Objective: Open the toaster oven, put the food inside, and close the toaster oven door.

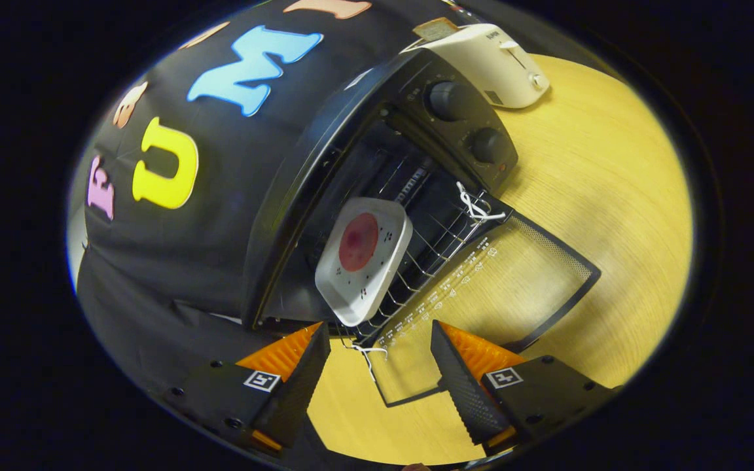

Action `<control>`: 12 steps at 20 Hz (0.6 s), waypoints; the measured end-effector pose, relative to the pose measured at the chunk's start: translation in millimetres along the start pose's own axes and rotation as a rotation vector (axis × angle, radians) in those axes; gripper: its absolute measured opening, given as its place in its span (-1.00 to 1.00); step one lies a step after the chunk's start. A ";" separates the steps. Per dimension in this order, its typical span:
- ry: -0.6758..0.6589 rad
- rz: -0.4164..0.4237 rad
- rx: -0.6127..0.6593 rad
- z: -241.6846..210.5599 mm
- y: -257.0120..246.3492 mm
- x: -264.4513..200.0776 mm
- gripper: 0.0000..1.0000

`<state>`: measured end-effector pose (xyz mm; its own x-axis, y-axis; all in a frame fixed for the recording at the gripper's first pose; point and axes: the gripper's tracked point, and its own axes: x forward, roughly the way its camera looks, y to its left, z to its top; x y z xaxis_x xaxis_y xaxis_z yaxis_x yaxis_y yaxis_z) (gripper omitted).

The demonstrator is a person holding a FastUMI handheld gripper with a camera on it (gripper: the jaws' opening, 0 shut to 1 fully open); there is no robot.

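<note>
The gripper (380, 356) has its fingers spread apart, gripping nothing, just short of the toaster oven (377, 150) with its glass door (514, 288) folded down. A white plate (365, 260) carrying what looks like red food (358, 241) rests on the wire rack (442, 242) inside. A white toaster (491, 62) stands beyond on the wooden table (599, 196).

We had one fisheye on the gripper (380, 366), rolled sideways, looking forward along its spread fingers, close to the open toaster oven (377, 190) on the wooden table (612, 196).
</note>
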<state>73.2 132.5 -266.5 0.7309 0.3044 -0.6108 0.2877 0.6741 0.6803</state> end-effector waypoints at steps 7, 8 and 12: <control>0.045 -0.070 -0.322 -19.1 -11.1 -17.5 0.96; 0.045 -0.090 -0.368 -19.8 -16.4 -19.4 0.96; 0.096 -0.176 -0.517 -29.5 -44.6 -26.1 0.97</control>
<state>23.1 114.4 -292.8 0.6324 0.2011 -0.7480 0.0414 0.9556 0.2919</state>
